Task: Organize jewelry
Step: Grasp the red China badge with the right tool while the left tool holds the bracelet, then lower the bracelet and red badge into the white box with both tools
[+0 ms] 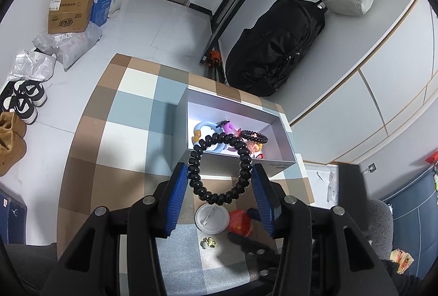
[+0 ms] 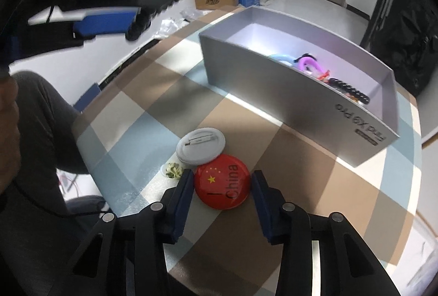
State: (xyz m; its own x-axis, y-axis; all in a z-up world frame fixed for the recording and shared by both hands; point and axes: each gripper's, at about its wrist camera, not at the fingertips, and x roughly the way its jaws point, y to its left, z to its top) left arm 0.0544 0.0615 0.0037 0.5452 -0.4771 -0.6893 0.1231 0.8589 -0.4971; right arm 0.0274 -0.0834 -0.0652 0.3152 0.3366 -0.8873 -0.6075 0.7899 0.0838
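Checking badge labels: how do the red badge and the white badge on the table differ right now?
The red badge lies face up, showing stars and "China"; the white badge lies face down, its pin clasp showing. The red badge sits between the right gripper fingers; the white badge lies just beyond them, free. Both are round, similar in size, flat on the checked tablecloth, edges touching or nearly so.

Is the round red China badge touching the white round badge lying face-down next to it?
Touching. The right wrist view shows the red China badge overlapping the white badge's near rim with no gap.
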